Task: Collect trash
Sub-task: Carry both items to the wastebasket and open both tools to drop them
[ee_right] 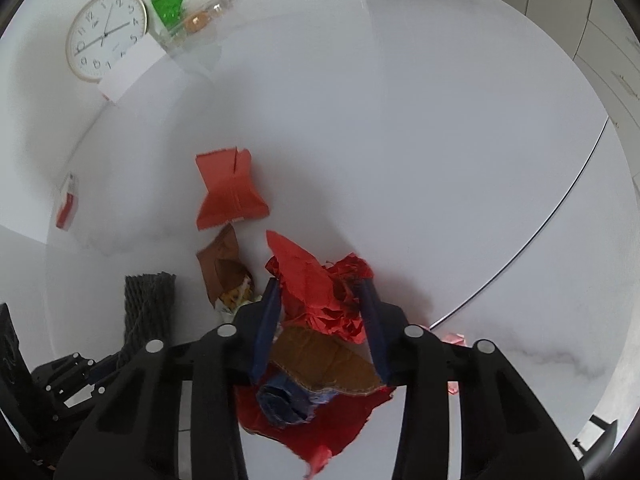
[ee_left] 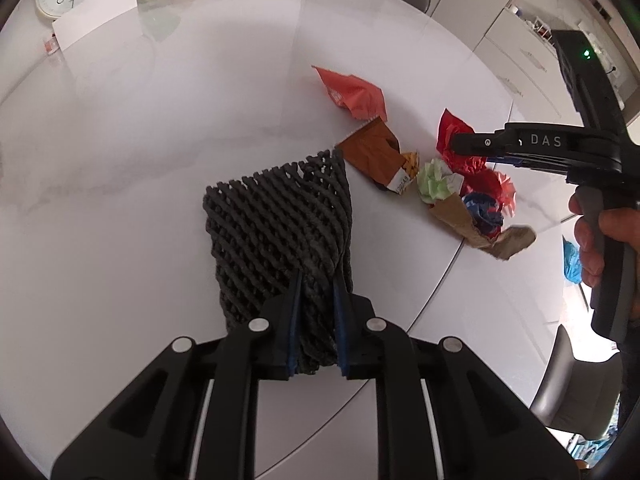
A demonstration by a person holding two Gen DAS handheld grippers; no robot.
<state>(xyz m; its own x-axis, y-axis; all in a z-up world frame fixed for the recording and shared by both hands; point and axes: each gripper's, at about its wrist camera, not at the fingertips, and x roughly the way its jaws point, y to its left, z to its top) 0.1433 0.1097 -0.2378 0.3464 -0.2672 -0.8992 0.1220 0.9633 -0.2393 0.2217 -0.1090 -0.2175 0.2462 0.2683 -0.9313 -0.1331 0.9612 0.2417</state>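
A black foam mesh sleeve (ee_left: 276, 208) lies on the white table (ee_left: 120, 160), and my left gripper (ee_left: 317, 280) is shut on its near end. To its right sits a heap of trash: an orange-red wrapper (ee_left: 352, 92), a brown wrapper (ee_left: 372, 152), green-white paper (ee_left: 434, 182), brown paper (ee_left: 460, 216) and a blue scrap (ee_left: 484, 210). My right gripper (ee_right: 320, 286) points down into the heap, both pads against crumpled red paper (ee_right: 312, 280). Under it lie the brown paper (ee_right: 320, 364) and blue scrap (ee_right: 280, 400). A hand (ee_left: 600, 236) holds that gripper's handle.
A wall clock (ee_right: 106, 34) lies at the table's far left with a white card (ee_right: 130, 66) and a green and clear bag (ee_right: 168, 8). A small red-white item (ee_right: 68, 204) sits at the left rim. The table's curved edge (ee_right: 560, 216) runs right; a grey chair (ee_left: 576, 392) stands beyond it.
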